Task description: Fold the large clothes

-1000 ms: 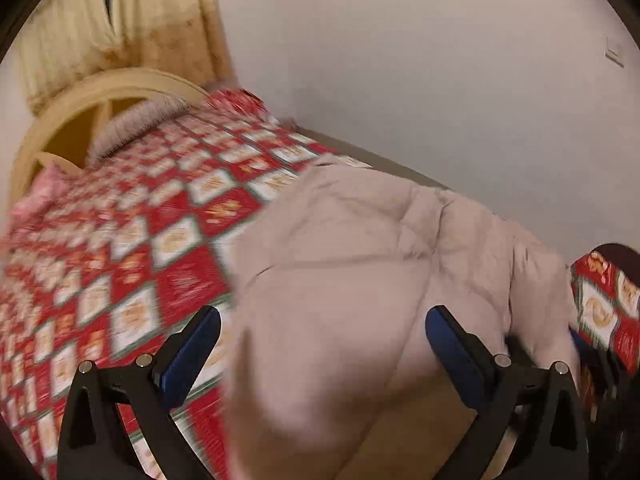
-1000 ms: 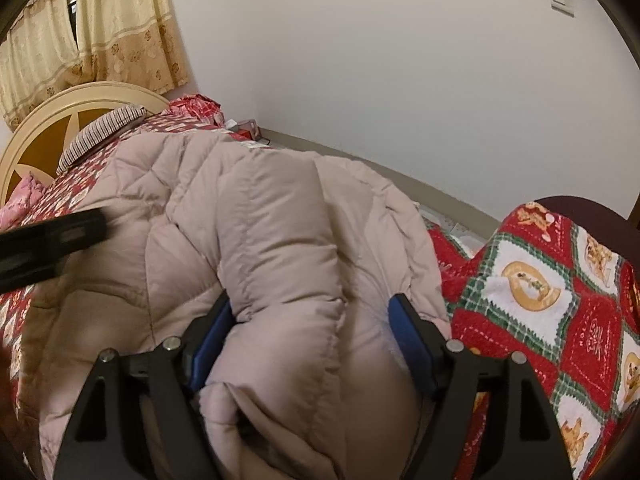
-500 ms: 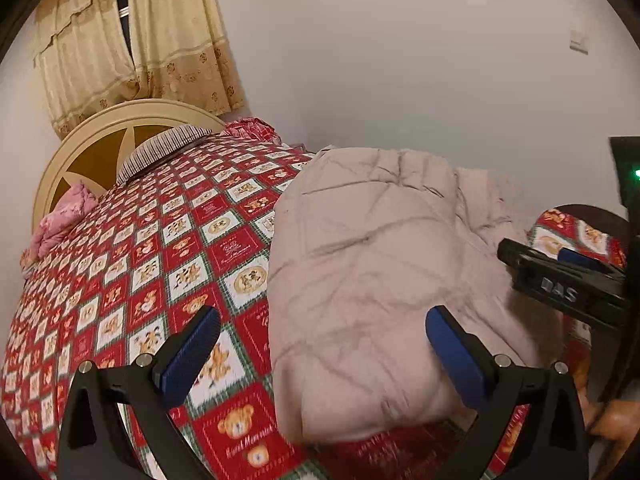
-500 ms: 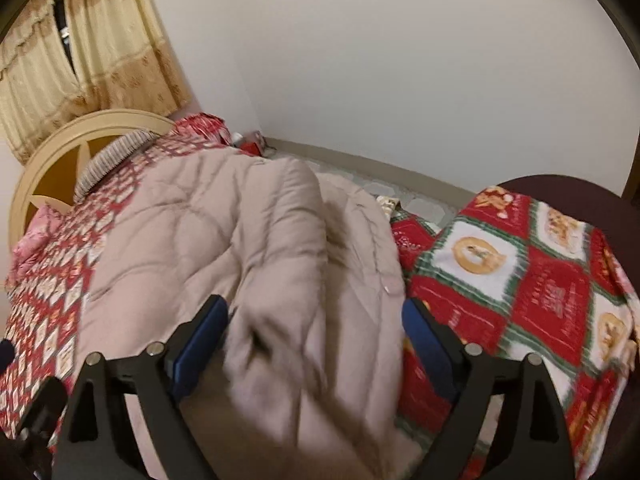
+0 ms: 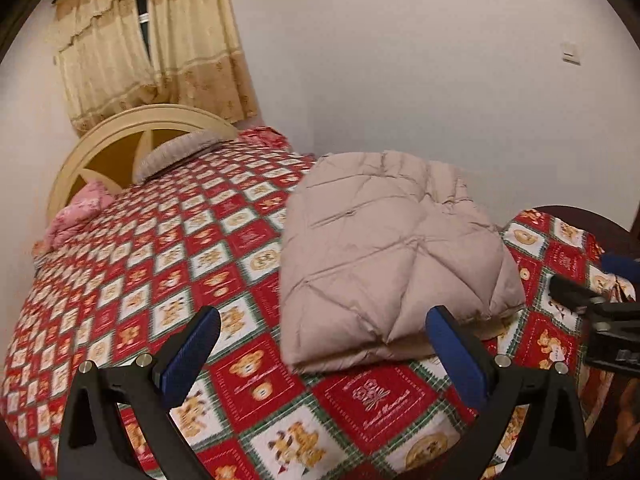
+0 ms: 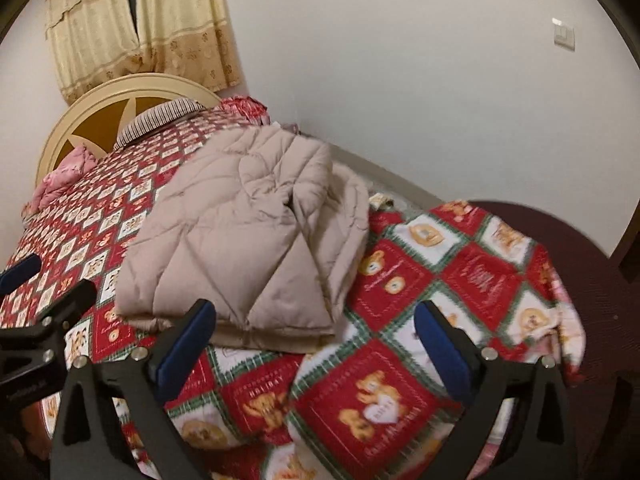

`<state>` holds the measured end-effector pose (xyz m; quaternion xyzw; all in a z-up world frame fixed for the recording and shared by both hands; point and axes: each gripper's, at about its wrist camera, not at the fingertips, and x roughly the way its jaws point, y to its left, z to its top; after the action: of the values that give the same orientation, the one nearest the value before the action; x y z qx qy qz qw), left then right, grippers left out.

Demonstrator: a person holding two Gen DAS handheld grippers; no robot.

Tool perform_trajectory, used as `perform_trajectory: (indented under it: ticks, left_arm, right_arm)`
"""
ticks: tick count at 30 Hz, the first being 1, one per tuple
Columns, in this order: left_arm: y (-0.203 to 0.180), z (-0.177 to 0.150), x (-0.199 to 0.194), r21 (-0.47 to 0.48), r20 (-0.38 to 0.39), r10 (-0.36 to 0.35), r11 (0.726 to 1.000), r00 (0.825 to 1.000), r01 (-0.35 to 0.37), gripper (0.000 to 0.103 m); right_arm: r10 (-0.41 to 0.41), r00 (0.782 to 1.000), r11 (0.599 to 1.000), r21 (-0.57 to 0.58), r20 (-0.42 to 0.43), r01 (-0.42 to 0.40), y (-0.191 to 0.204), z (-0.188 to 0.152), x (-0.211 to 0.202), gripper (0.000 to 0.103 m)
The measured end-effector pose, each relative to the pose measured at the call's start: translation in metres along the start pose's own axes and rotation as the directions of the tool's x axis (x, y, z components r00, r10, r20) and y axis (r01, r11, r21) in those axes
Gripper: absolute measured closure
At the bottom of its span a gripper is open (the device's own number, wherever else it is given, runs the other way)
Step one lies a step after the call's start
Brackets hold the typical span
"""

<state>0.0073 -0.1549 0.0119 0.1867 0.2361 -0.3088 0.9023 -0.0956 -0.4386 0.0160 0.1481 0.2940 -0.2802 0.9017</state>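
A beige quilted puffer jacket (image 5: 392, 248) lies folded into a thick bundle on the red and white teddy-bear bedspread (image 5: 160, 264), near the bed's foot. My left gripper (image 5: 324, 340) hovers open in front of the jacket's near edge with nothing between its blue pads. In the right wrist view the same jacket (image 6: 244, 240) sits ahead and to the left. My right gripper (image 6: 316, 336) is back from it over the bedspread (image 6: 400, 304); its jaws are opening wide and hold nothing. Each gripper shows at the edge of the other's view.
A cream headboard (image 5: 132, 136) with a striped pillow (image 5: 176, 152) and a pink cloth (image 5: 80, 208) stands at the far end. Curtains (image 5: 160, 48) hang behind it. A white wall runs along the bed's right side. A dark maroon surface (image 6: 560, 248) shows beyond the bedspread's right corner.
Both grippers have drawn back and up from the jacket. The right jaws, earlier around a jacket fold, have let go and spread. The jacket now lies folded on the bed.
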Motion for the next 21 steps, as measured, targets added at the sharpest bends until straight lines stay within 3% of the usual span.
perform_trajectory:
  ticks: [5, 11, 21]
  left_arm:
    - [0.007, 0.002, -0.022, -0.039, 0.025, -0.015, 0.999, 1.0, 0.016, 0.001]
    - [0.018, 0.01, -0.058, -0.096, 0.083, 0.006, 0.995, 0.997, 0.002, 0.001]
    - [0.025, 0.018, -0.104, -0.101, 0.213, 0.05, 0.994, 0.976, -0.029, 0.001]
  right_arm:
    - [-0.019, 0.991, 0.999, -0.04, 0.133, 0.024, 0.005, 0.007, -0.043, 0.0]
    - [0.045, 0.96, 0.999, -0.034, 0.276, -0.036, 0.014, 0.017, -0.08, 0.0]
    - [0.086, 0.927, 0.996, -0.047, 0.364, -0.074, 0.032, 0.016, -0.107, 0.0]
